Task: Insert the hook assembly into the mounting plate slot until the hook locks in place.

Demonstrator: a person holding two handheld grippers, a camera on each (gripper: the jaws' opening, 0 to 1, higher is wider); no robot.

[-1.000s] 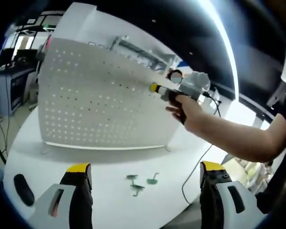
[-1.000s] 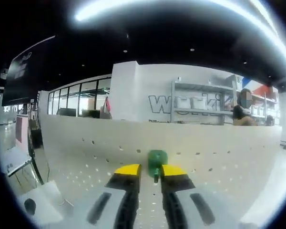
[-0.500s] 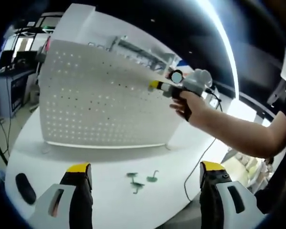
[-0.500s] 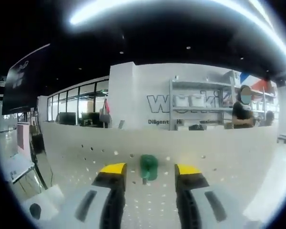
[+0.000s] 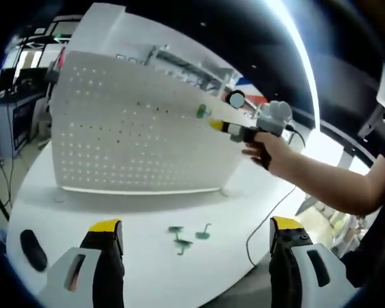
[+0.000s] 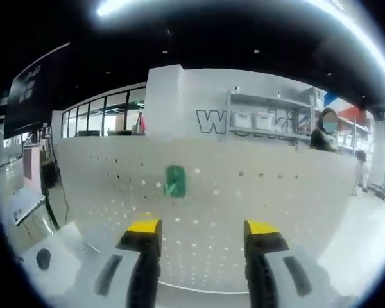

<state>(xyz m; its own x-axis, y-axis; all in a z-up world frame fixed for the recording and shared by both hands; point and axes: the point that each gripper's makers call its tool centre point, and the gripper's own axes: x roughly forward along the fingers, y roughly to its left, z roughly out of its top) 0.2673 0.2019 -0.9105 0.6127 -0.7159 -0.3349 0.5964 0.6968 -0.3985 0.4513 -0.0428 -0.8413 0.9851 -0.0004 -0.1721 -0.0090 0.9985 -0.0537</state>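
A green hook [image 6: 175,181] sits on the upright white pegboard [image 6: 244,212], left of centre in the right gripper view. Three more green hooks [image 5: 187,236] lie at lower centre of the left gripper view.

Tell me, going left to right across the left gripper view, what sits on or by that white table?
Black oval object → white pegboard → green hooks on the table → green hook on the board → right gripper → person's hand.
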